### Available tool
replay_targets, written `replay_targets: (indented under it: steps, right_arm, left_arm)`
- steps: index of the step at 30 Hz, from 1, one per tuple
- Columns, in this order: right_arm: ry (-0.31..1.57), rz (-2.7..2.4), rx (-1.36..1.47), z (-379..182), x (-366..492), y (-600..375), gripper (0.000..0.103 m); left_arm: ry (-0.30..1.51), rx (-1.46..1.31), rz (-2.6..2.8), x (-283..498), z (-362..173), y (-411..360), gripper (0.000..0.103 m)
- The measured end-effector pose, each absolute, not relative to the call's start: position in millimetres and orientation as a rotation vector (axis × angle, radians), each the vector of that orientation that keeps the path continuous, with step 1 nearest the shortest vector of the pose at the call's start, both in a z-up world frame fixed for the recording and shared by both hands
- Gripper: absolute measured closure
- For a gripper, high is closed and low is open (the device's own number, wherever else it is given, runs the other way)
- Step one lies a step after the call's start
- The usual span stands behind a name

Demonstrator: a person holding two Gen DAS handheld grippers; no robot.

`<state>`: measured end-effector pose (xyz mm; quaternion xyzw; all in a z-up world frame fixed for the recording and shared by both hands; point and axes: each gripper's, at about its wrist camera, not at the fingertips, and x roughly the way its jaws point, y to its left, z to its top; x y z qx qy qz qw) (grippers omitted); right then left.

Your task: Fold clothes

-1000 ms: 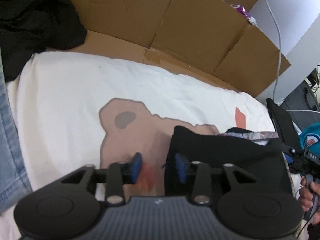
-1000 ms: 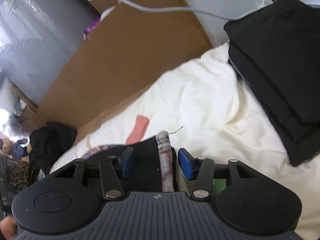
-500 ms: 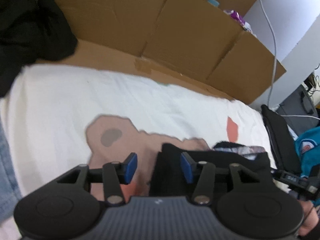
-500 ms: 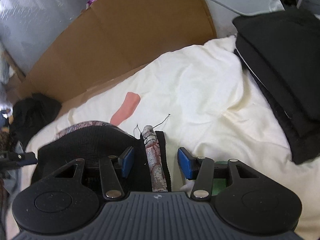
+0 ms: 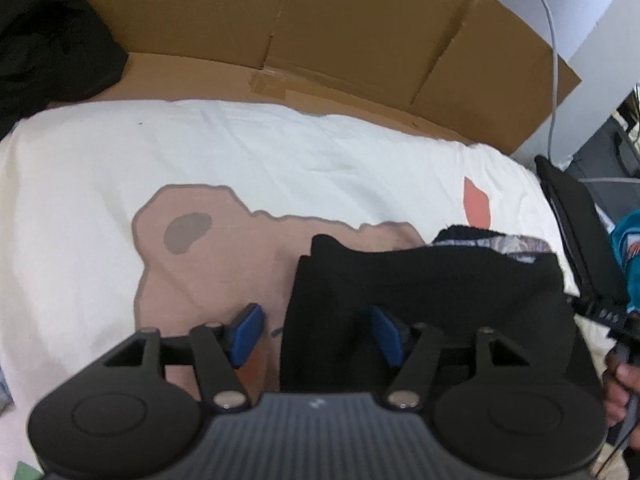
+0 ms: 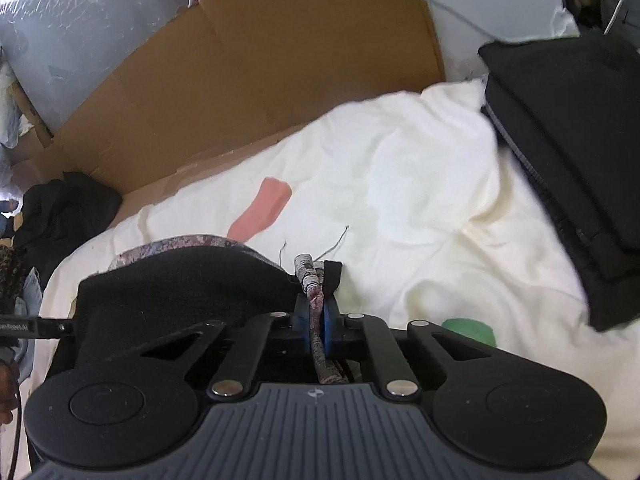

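Note:
A black garment [image 5: 424, 280] with a patterned grey-pink lining lies partly folded on the cream bedsheet [image 5: 240, 160]. My left gripper [image 5: 316, 334] hovers over its left edge, its jaws opening; that edge lies between the blue pads [image 5: 248, 328] and they do not press on it. In the right wrist view the same garment [image 6: 184, 284] spreads to the left, and my right gripper [image 6: 318, 320] is shut on its patterned hem at the right corner. The other gripper's tip [image 6: 36, 326] shows at the far left.
Cardboard panels [image 5: 320, 28] wall off the far side of the bed. A stack of folded black clothes [image 6: 580, 128] sits at the right. A crumpled dark heap [image 5: 48, 44] lies at the far left corner. A hand [image 5: 620, 392] holds the right gripper.
My right gripper has closed on the garment's patterned hem. My left gripper's jaws have widened and it has shifted along the bed, with the garment's left edge now between them.

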<state>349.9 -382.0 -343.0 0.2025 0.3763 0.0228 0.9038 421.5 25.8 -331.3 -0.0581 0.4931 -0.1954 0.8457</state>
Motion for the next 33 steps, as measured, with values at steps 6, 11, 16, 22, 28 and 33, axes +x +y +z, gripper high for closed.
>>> replay_targets:
  steps: [6,11,16,22,28,33]
  right_arm:
    - [0.72,-0.012,0.498,-330.8,331.9,-402.3,0.099]
    - [0.719,-0.012,0.492,-325.1,321.7,-402.9,0.099]
    - [0.706,-0.023,0.532,-319.7,308.9,-410.9,0.099]
    - [0.705,-0.062,0.555,-314.8,300.0,-421.5,0.099]
    - [0.713,-0.081,0.538,-318.1,305.7,-423.2,0.099]
    - [0.751,-0.088,0.54,-328.7,311.2,-426.0,0.099]
  left_arm:
    - [1.046,-0.109,-0.394,423.8,-331.0,20.6,0.063]
    - [1.032,-0.103,-0.408,422.6,-330.4,14.7,0.098]
    - [0.945,-0.082,-0.412,415.0,-311.4,10.1,0.099]
    - [0.903,-0.077,-0.42,420.7,-296.6,3.5,0.099]
    - [0.901,-0.067,-0.419,429.3,-303.4,-6.1,0.099]
    - [0.929,-0.063,-0.432,434.2,-318.0,-11.6,0.098]
